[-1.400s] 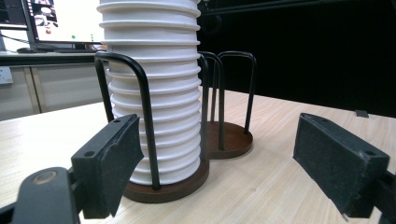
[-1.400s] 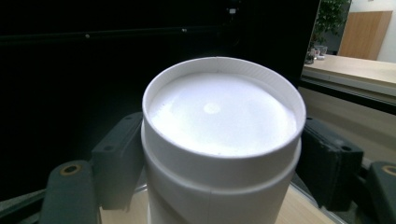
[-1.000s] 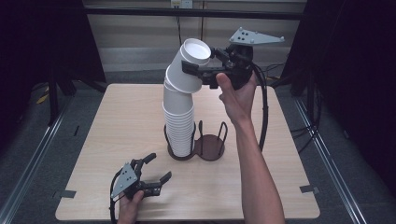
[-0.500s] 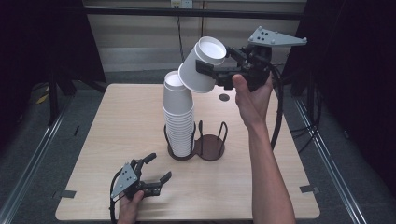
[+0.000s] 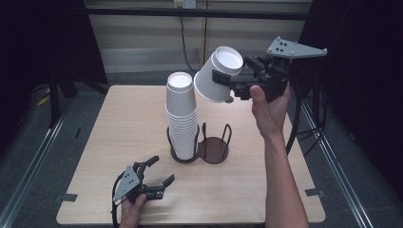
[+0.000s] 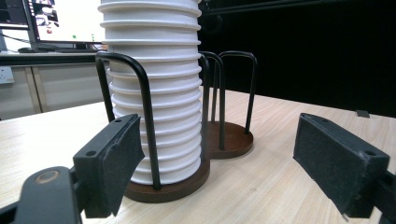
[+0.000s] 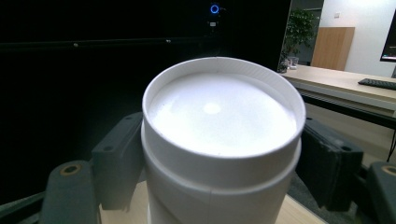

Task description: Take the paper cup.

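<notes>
1. Up high, the right gripper [image 5: 227, 81] is clamped on a white paper cup [image 5: 217, 73], one black jaw pressed to each side of it near its base
2. That cup is held in the air, upside down and tilted, its closed bottom facing up and toward the camera, its open mouth pointing down toward the stack of cups [image 5: 182, 114]
3. It sits just beside the top of the stack, to the right and a little higher, clear of it
4. Down low, the left gripper [image 5: 157, 172] rests near the front edge of the table [image 5: 119, 118], jaws spread wide with nothing between them
5. Its own view looks across the wood at the stack, standing in the near ring of a dark wire holder [image 6: 149, 116]
6. The holder's second ring [image 5: 216, 145] stands beside the stack
</notes>
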